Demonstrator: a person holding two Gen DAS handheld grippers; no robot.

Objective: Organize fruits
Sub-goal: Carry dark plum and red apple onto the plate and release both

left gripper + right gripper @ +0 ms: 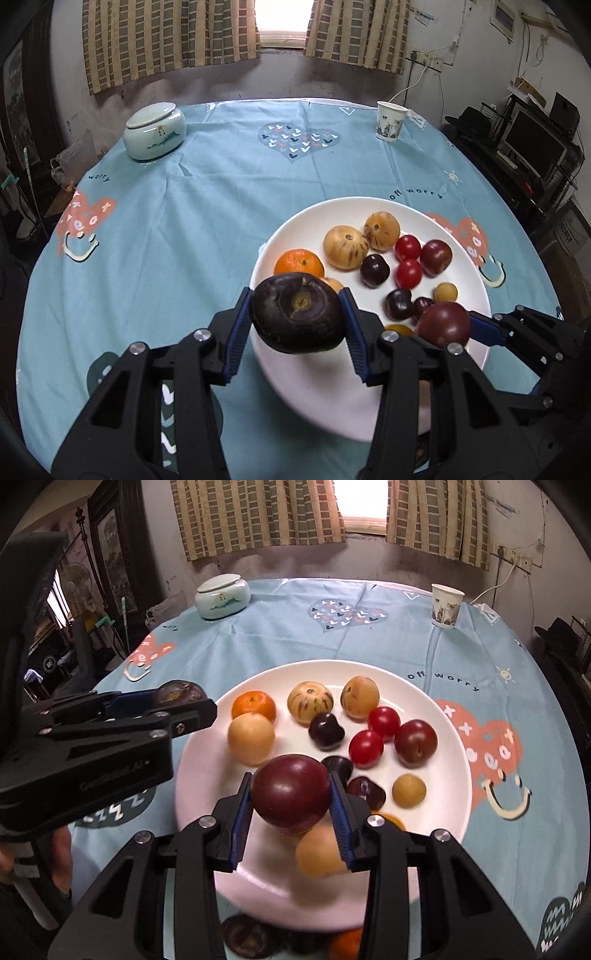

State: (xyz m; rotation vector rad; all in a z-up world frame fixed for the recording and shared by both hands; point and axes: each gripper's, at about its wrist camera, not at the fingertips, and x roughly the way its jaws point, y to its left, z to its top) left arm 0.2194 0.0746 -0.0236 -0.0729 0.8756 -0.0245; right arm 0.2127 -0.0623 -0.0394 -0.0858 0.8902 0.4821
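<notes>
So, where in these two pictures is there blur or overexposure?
Both views: the window is blown out white. Right wrist view: the pale fruit below the held plum is blurred. Left wrist view: the near plate rim looks soft.

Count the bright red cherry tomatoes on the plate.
2. One red tomato sits right of centre on the white plate; the other touches it, nearer the camera. None seem hidden.

plate (436,716) white | tablecloth (207,206) light blue, heart prints | curtains (166,40) tan-green checked
</notes>
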